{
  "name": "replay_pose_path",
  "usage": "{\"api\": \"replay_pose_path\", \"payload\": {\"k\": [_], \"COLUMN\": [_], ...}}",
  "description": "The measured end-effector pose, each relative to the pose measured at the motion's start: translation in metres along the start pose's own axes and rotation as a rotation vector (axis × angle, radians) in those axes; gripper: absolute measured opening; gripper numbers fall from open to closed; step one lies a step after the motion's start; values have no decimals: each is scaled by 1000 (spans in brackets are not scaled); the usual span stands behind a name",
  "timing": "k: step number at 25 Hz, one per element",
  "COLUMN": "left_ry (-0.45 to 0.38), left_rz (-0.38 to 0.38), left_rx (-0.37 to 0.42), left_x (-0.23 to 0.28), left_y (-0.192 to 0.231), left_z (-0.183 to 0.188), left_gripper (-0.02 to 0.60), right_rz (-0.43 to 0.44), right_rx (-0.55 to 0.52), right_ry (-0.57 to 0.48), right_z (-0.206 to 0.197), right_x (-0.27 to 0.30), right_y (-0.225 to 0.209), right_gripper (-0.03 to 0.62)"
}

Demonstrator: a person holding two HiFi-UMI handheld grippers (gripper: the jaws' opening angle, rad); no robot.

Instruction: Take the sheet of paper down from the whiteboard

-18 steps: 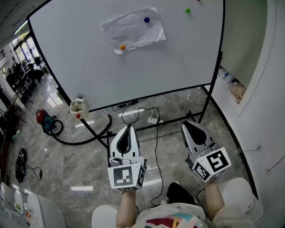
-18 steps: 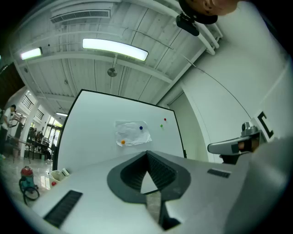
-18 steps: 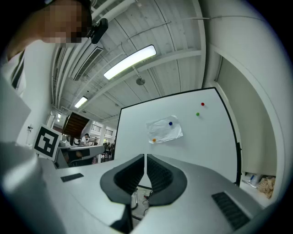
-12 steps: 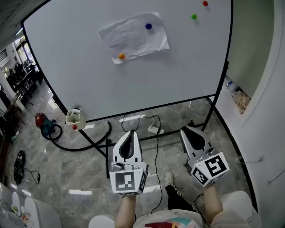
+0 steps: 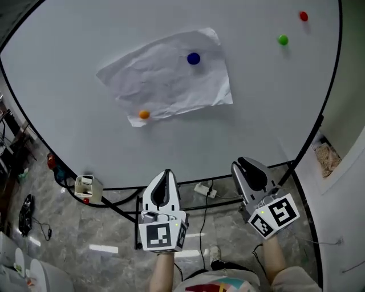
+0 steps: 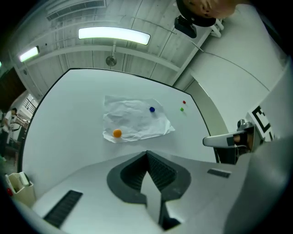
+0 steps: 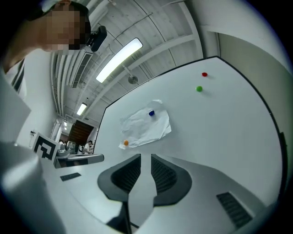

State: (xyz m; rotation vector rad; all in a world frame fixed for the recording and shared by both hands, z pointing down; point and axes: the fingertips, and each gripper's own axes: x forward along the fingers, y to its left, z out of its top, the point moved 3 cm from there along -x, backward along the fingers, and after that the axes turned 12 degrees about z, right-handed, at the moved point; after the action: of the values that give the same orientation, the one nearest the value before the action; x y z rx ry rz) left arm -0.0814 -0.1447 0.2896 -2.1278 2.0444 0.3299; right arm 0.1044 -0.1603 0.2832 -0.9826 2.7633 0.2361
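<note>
A crumpled white sheet of paper [image 5: 171,80] hangs on the whiteboard [image 5: 256,114], pinned by a blue magnet [image 5: 194,58] near its top right and an orange magnet [image 5: 144,114] at its lower left corner. My left gripper [image 5: 165,174] is below the sheet and well short of it, jaws shut and empty. My right gripper [image 5: 242,162] is beside it to the right, its jaws a narrow slit apart with nothing between them. Both gripper views show the paper [image 6: 135,121] [image 7: 145,125] ahead, beyond the jaw tips.
A green magnet [image 5: 283,40] and a red magnet [image 5: 303,16] sit on the board's upper right. A small white holder [image 5: 85,187] hangs at the board's lower left edge. Cables and a power strip [image 5: 202,191] lie on the tiled floor under the stand. A white wall [image 5: 348,188] rises at the right.
The whiteboard and paper have come much closer and now fill the head view. Both grippers hold the same pose side by side, jaws unchanged.
</note>
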Motion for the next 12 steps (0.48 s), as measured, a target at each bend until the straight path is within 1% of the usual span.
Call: {"api": "replay_pose_path", "payload": {"k": [4, 8, 12], "left_ry": [-16, -47, -70], "left_rz": [24, 50, 62], "left_rx": [8, 0, 27], "left_x": [51, 78, 102], "left_y": [1, 8, 15], "left_z": [-8, -4, -1], "left_gripper": [43, 43, 43], "right_rz": [44, 74, 98], "right_rx": [-9, 35, 104], "right_ry": [-25, -58, -94], "right_z": [-2, 1, 10], "right_x": [42, 66, 81], "right_y": [-44, -71, -93], "right_gripper": [118, 124, 124]}}
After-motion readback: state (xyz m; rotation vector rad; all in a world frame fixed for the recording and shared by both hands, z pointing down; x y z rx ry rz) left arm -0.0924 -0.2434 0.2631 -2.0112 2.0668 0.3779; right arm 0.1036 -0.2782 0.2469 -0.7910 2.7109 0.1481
